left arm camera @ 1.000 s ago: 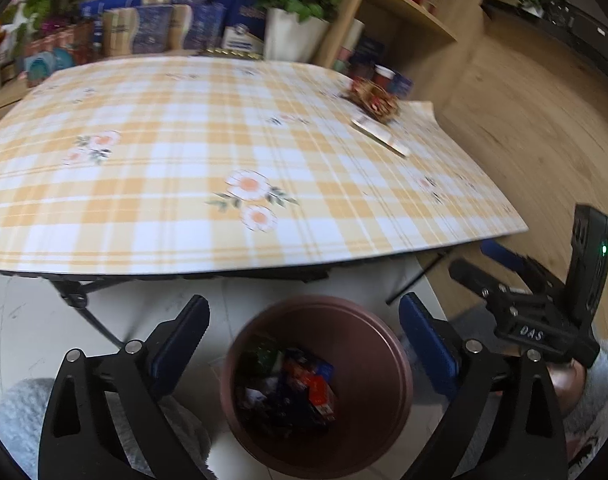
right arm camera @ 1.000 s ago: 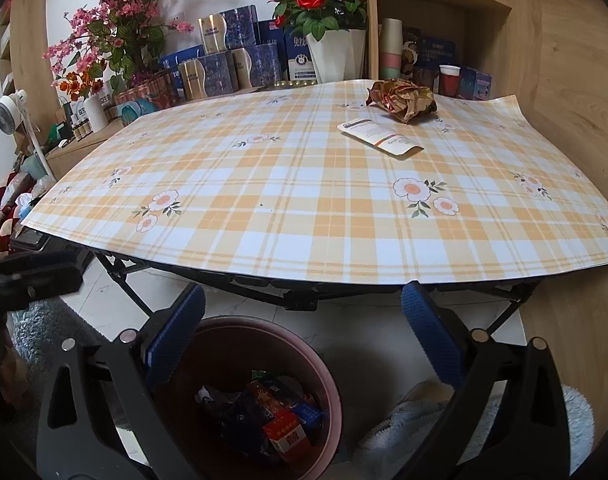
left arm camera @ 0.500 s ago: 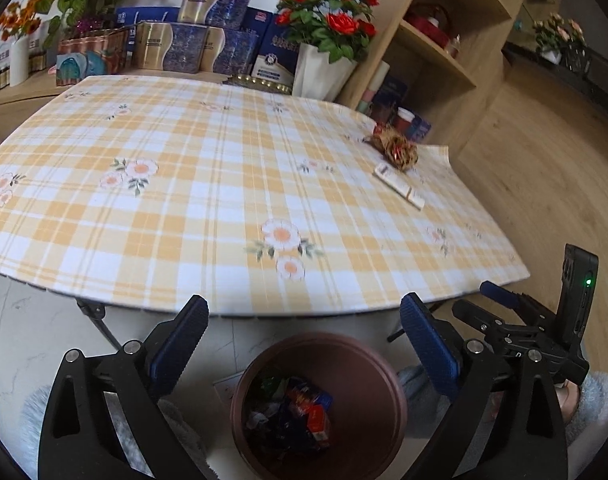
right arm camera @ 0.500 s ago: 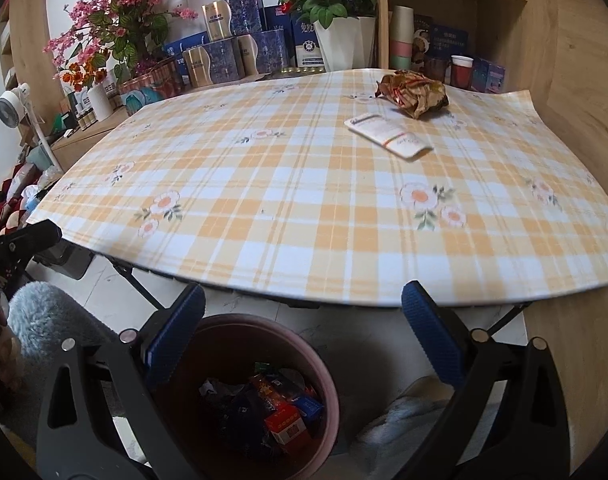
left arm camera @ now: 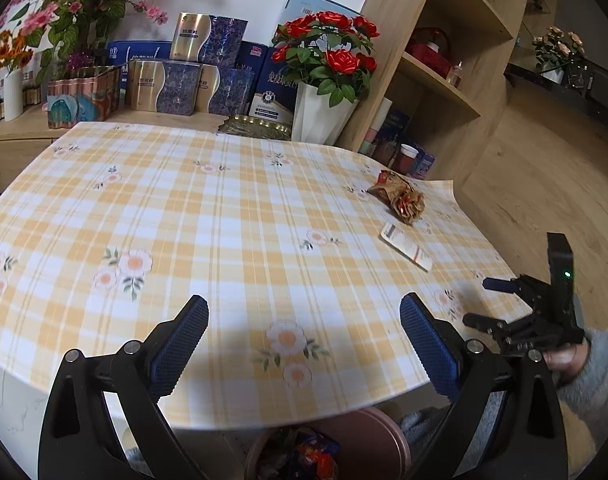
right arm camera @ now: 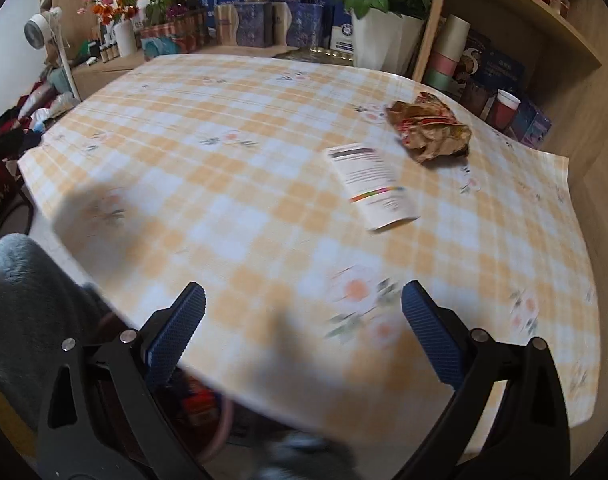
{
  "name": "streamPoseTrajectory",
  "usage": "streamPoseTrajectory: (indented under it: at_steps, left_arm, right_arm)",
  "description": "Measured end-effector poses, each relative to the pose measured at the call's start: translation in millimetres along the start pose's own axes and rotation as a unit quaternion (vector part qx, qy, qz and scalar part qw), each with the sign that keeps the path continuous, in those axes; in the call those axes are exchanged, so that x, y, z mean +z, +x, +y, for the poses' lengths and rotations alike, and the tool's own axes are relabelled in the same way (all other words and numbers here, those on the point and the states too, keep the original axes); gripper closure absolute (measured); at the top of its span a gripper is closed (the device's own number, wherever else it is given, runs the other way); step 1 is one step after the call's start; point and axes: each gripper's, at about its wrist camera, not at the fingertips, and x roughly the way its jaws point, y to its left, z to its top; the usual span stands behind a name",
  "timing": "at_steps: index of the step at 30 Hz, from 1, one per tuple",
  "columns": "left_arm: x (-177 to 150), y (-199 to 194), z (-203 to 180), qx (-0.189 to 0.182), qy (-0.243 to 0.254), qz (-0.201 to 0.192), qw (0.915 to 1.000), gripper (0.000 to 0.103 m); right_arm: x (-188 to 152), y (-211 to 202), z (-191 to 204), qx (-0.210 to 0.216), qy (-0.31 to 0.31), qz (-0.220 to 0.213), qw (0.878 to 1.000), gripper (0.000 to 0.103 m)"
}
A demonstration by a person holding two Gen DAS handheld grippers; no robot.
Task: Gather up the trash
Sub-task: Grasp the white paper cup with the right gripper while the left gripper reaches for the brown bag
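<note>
Left wrist view: the left gripper hangs over the near edge of the table, its 2 fingers spread wide with nothing between them. Each finger is black plastic faced with a blue, finely ribbed pad. The tablecloth is a smooth, glossy sheet in orange-and-white plaid, printed with small flowers. 2 pieces of trash lie on its far right part: a crumpled wrapper, brown and red with a crinkled foil look, and just nearer, apart from it, a flat white packet, rectangular with fine print. Below the table edge sits a round, brown plastic bin with colourful wrappers inside. At the right, the right gripper is held over the table's right edge by a hand in a grey fuzzy sleeve, its 2 dark fingers parted and empty. Behind the table stand a white vase of red roses and several shiny blue-and-gold boxes.

Right wrist view: the picture is motion-blurred near the bottom. The right gripper is wide open and holds nothing, with 2 blue textured pads above the cloth. Ahead lie the same 2 items: the flat white packet, showing a dark band and a rainbow stripe, and the crumpled wrapper just beyond it to the right. A wooden shelf holds 1 red cup.
</note>
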Motion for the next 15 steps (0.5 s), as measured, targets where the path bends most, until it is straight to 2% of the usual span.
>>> streamPoseTrajectory:
  at_steps: [8,15]
  left_arm:
    - [17.0,29.9,7.3,0.009,-0.013,0.012,0.9998,0.009]
    - [21.6,57.0,8.2,0.010,-0.019,0.029,0.9993,0.009]
  right_arm:
    - [45.4,57.4,-57.9,0.002,-0.001,0.017,1.000,0.006]
    - [76.5,110.1,-63.2,0.023,-0.042,0.055,0.997,0.006]
